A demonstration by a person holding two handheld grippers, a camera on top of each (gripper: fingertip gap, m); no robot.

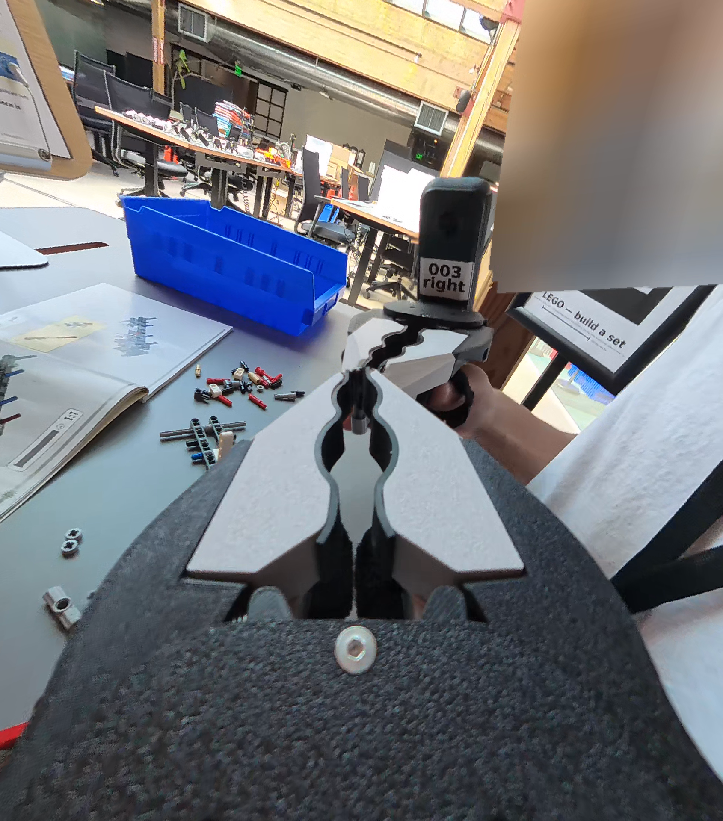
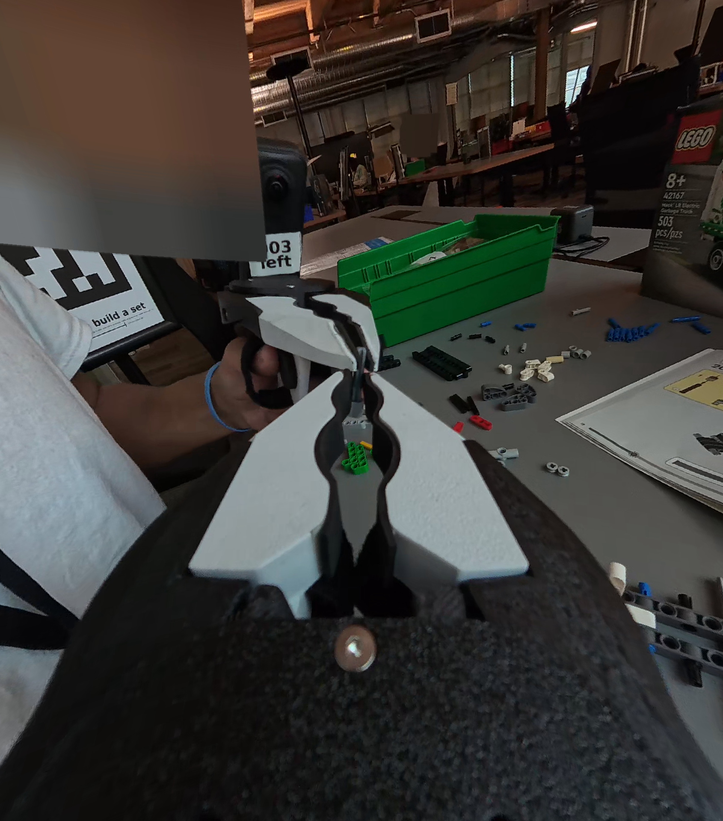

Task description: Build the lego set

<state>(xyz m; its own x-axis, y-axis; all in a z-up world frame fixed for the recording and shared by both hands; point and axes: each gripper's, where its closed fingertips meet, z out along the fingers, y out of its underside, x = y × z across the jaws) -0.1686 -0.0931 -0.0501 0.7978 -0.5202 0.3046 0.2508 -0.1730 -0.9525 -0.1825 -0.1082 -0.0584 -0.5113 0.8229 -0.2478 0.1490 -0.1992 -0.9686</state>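
My left gripper (image 1: 357, 375) and right gripper (image 2: 356, 377) meet tip to tip above the grey table (image 1: 137, 488). Both are shut on one thin dark axle (image 1: 357, 400), which hangs down below the fingertips. The axle carries a grey bush (image 1: 359, 425) at its lower end. In the right wrist view the axle (image 2: 357, 391) and bush (image 2: 356, 406) show through the gap between my fingers. The left gripper (image 2: 364, 360) pinches the axle's upper end there. The right gripper also shows in the left wrist view (image 1: 373, 364). A partly built dark beam assembly (image 1: 204, 440) lies on the table.
An open instruction booklet (image 1: 62, 377), a blue bin (image 1: 235, 262) and a scatter of red, black and tan pins (image 1: 239, 382) lie to the left. A green bin (image 2: 444, 275), the set's box (image 2: 715, 213), loose pieces (image 2: 528, 368) and a green piece (image 2: 355, 460) lie to the right. The grippers are tip to tip, or close to it. Left tips and right tips are each some 20 centimeters from the partly built dark beam assembly (image 1: 204, 440).
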